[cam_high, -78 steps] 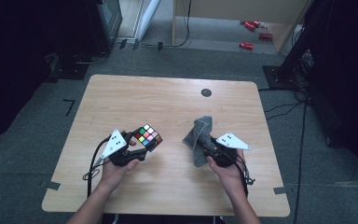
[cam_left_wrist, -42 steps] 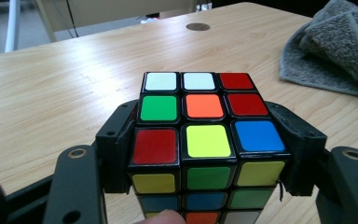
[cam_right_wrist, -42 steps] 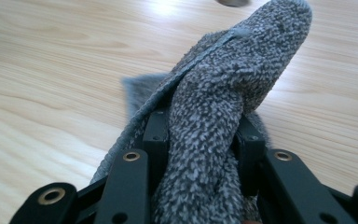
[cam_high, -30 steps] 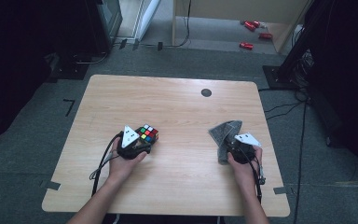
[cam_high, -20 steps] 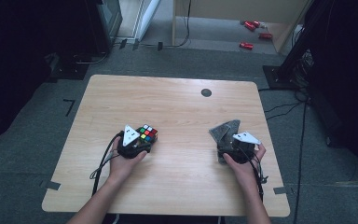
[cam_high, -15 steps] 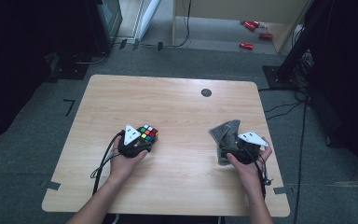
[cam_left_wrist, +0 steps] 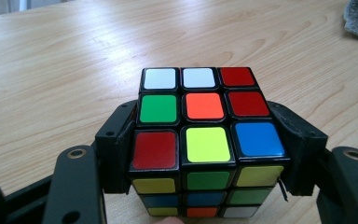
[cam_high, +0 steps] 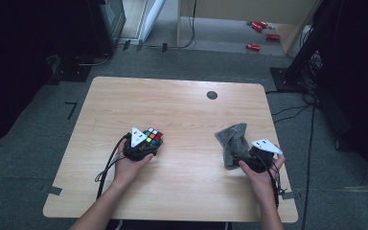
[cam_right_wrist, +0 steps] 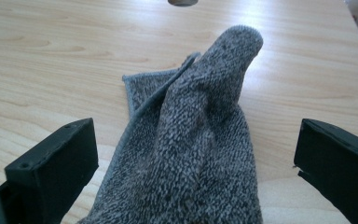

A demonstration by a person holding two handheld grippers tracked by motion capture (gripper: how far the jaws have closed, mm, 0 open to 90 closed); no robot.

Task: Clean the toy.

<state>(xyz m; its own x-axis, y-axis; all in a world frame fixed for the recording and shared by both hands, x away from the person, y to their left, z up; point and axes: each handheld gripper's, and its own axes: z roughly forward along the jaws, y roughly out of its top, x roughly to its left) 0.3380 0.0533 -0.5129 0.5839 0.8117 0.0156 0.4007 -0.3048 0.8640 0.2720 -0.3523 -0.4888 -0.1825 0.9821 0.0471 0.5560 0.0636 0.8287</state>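
the puzzle cube (cam_left_wrist: 200, 140) sits clamped between the two black jaws of the left gripper (cam_high: 141, 148), its sides pressed by both pads and its base on the wooden table (cam_high: 182, 110), with a red, yellow and blue row nearest the gripper. the grey cloth (cam_right_wrist: 200, 149) lies bunched on the table between the jaws of the right gripper (cam_high: 254, 160), which have just been opening and now stand wide apart, neither pad pressing on it.
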